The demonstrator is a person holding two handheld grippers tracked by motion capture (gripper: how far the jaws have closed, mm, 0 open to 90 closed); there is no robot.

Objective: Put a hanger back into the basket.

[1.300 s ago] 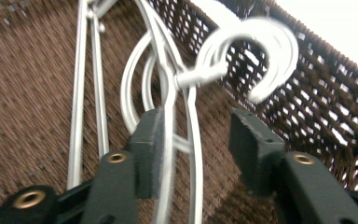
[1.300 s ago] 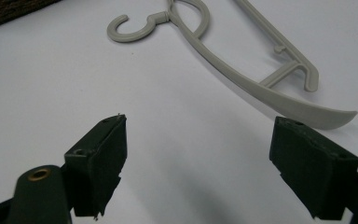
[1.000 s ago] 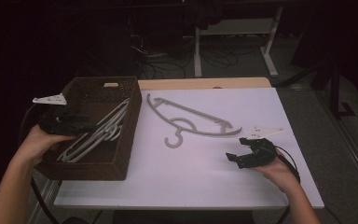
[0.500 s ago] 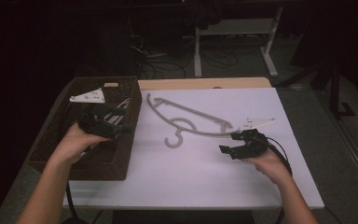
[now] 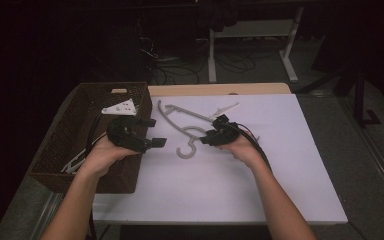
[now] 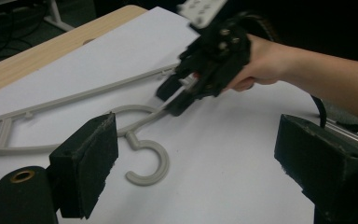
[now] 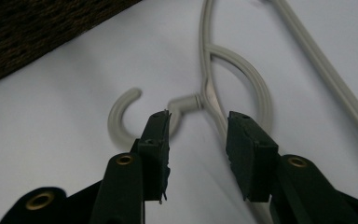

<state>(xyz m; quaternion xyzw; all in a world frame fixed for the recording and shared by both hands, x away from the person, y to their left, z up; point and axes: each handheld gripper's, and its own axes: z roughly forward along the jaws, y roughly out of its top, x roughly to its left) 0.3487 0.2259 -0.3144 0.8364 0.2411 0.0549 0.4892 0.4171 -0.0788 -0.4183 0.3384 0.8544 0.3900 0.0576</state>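
A grey plastic hanger [image 5: 185, 155] lies on the white sheet, hook toward me. My right gripper [image 5: 206, 137] is at its neck. In the right gripper view the right gripper [image 7: 198, 135] straddles the hanger [image 7: 186, 103] where hook meets body. Its jaws have just been closing and the pads stand apart from the plastic. My left gripper [image 5: 155, 132] hovers at the basket's right rim, pointing at the hanger. Its jaws have just been opening. In the left gripper view the left gripper [image 6: 200, 163] is wide open with nothing between its jaws, and the hook [image 6: 149, 163] and right gripper [image 6: 209, 60] lie beyond.
A dark wicker basket [image 5: 80, 115] stands at the table's left and holds more pale hangers [image 5: 75, 162]. The white sheet [image 5: 230, 190] covers most of the table, with a wooden strip [image 5: 220, 89] at the back. A basket wall [image 7: 37, 32] lies close to the hook.
My left hand moved right, from over the basket to its right rim. My right hand moved left from the table's right side to the hanger's neck, and its jaws narrowed.
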